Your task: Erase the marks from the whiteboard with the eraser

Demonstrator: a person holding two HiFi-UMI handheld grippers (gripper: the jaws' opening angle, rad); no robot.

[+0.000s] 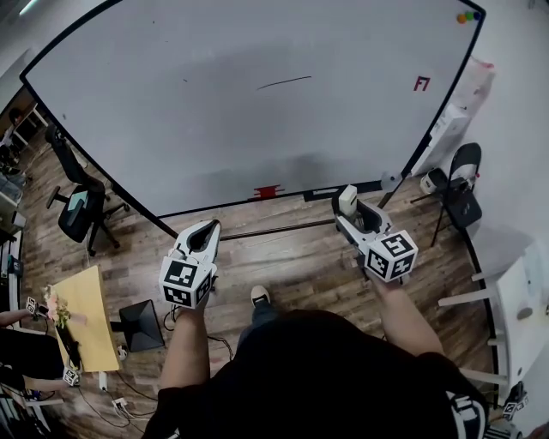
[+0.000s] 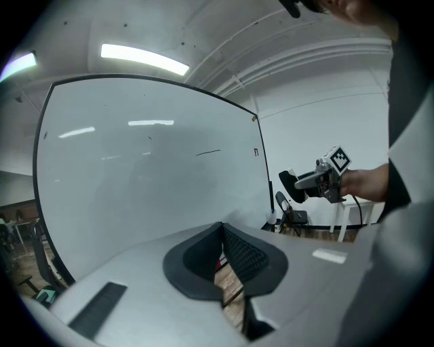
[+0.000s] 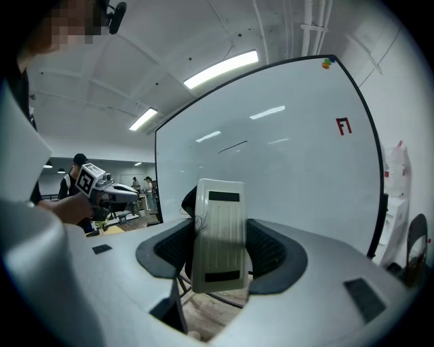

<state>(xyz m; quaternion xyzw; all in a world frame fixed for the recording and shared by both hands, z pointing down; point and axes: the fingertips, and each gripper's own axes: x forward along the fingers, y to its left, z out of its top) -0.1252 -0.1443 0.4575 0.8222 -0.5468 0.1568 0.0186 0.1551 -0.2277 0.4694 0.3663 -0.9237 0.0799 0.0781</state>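
A large whiteboard fills the upper head view. It carries one thin dark stroke near its middle and a small red mark at the right. My right gripper is shut on a white eraser, held upright between the jaws, well short of the board. My left gripper hangs at the left with its jaws closed together and nothing in them. The stroke and the red mark also show in the right gripper view.
A red item sits on the board's tray. An office chair stands at the left, a black folding chair at the right. A yellow table lies at the lower left. Coloured magnets sit in the board's top right corner.
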